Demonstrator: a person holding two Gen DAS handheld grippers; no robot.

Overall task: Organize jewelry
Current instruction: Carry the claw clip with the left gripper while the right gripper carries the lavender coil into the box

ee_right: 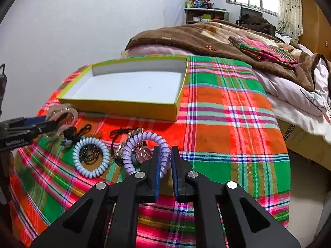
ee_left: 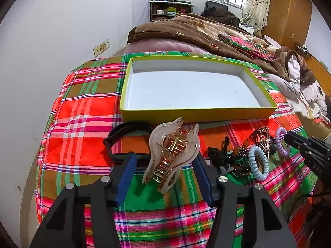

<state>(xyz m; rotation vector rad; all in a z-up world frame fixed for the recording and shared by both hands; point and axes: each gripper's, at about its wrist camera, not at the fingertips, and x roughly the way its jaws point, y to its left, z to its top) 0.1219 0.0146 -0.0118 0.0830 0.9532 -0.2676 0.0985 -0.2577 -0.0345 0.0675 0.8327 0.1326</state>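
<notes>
Left claw: spread to either side of the hair clip, jaws partway in; the right pad looks at or near the clip's edge, the left pad is clear of it, so no grip yet.
Right claw: clenched on the purple coil, pinching the right side of its loop between the blue pads.
Hair clip: pale translucent shell with gold teeth and a spring hinge, lying on the plaid cloth just in front of the box. Judged stiff, light and glossy, so likely slippery on its curved wings, and brittle at the teeth.
Hold for clip: best across the broad body near the hinge, squarely, with gentle pressure; a squeeze at the tail ends would likely spring it open or let it twist out.
Purple coil: springy plastic spiral, very light, grippy; it will probably stretch and dangle when lifted, and a round charm inside its loop could come along.
Blue coil: same kind, lying flat left of the purple one, over dark beads.
Tangle: cords and beaded pieces between clip and coils, limp and prone to snag.
Headband: black, left of the clip, partly under the left claw.
Box: yellow-green, shallow, white inside, nothing in it.
</notes>
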